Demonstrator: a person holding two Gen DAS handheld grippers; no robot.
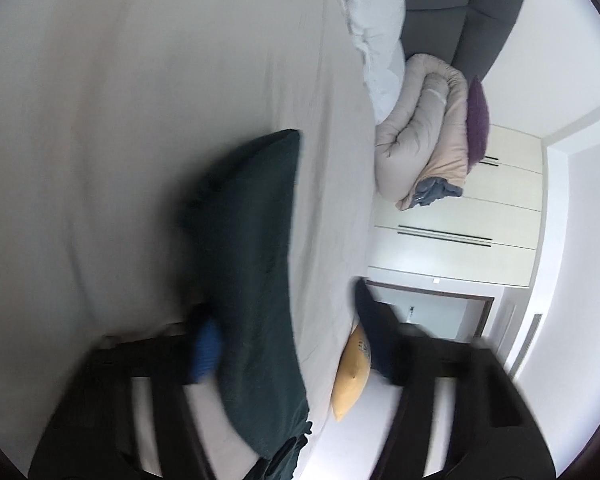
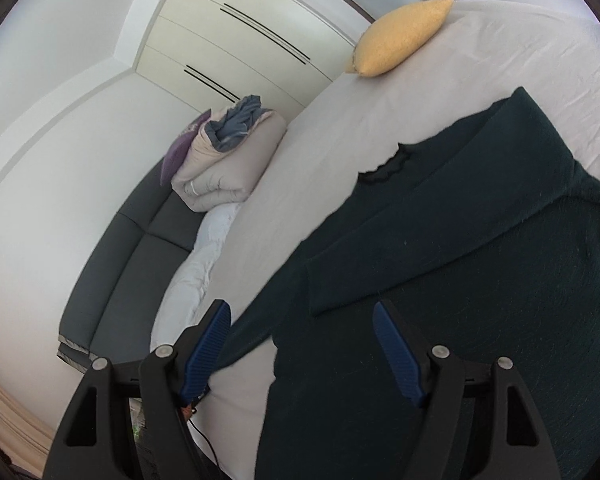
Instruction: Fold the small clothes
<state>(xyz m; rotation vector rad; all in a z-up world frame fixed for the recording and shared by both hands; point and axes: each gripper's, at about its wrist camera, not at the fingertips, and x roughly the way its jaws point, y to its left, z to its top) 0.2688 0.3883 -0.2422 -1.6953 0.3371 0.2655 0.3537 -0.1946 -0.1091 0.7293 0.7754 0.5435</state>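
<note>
- I'm working over a bed (image 2: 480,52) with a pale sheet; cream wardrobe doors (image 2: 236,36) and white walls stand beyond it.
- A dark green garment (image 2: 480,280) lies on the sheet, reaching the bed's near edge, with a folded-over band across it.
- A yellow cushion (image 2: 400,38) sits at the far corner; a rolled beige duvet (image 2: 228,164) rests on the grey sofa (image 2: 116,272) beside the bed.
- My right hand-held gripper (image 2: 308,348) hangs open over the garment, nothing between its jaws.
- My left hand-held gripper (image 1: 296,344) is blurred, garment between the fingers; I cannot tell whether it grips.
- The sheet's far side lies bare.
</note>
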